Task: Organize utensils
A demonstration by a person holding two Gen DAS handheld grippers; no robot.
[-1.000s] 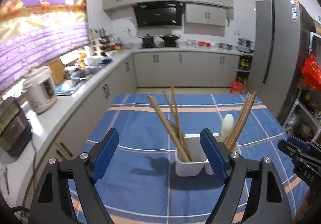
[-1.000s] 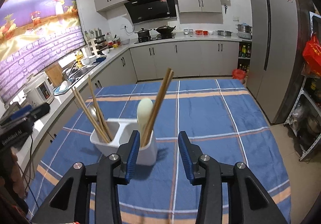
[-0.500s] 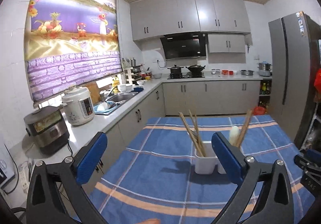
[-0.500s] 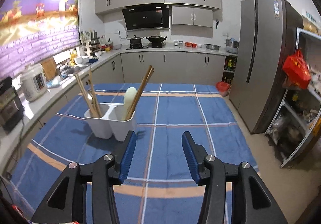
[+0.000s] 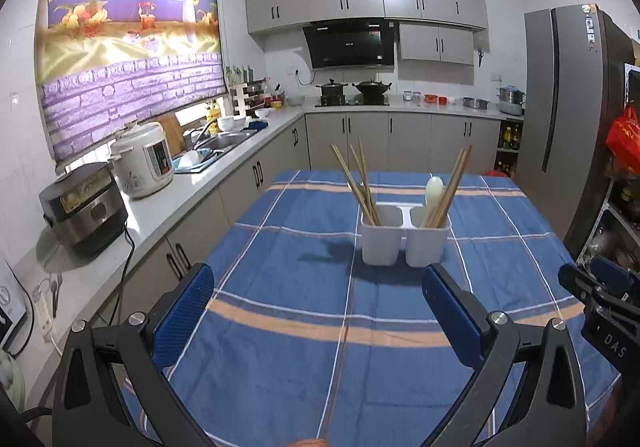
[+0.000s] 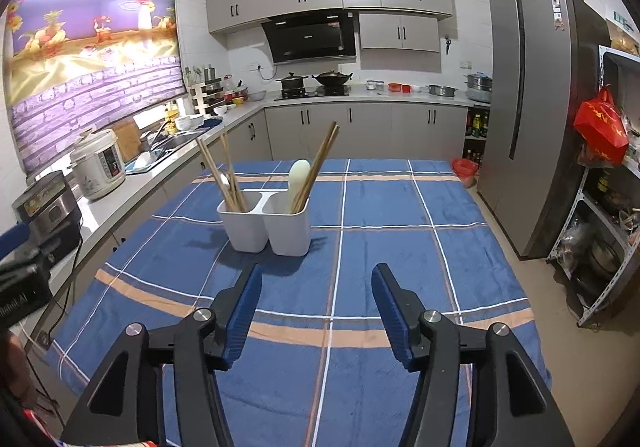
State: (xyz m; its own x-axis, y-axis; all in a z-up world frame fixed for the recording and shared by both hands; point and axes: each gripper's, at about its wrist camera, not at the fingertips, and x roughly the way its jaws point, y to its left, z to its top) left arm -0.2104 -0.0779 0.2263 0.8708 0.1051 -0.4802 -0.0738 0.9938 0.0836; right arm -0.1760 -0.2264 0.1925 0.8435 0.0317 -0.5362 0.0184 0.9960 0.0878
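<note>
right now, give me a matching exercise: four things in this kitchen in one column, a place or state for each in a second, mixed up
Things
1. white spoon
2. rice cooker
3. red bag
4. left tool

Places or states
A. on the counter near the sink
B. open, nothing between its pads
C. in the holder's right-hand cup, with chopsticks
D. hanging beside the fridge

Pairs: 1-C, 2-A, 3-D, 4-B

on my right gripper [image 5: 600,311], seen at the edge of the left wrist view, i can read "das". on my left gripper [image 6: 24,287], in the right wrist view, part of a word ends in "ai"; other labels are too small.
</note>
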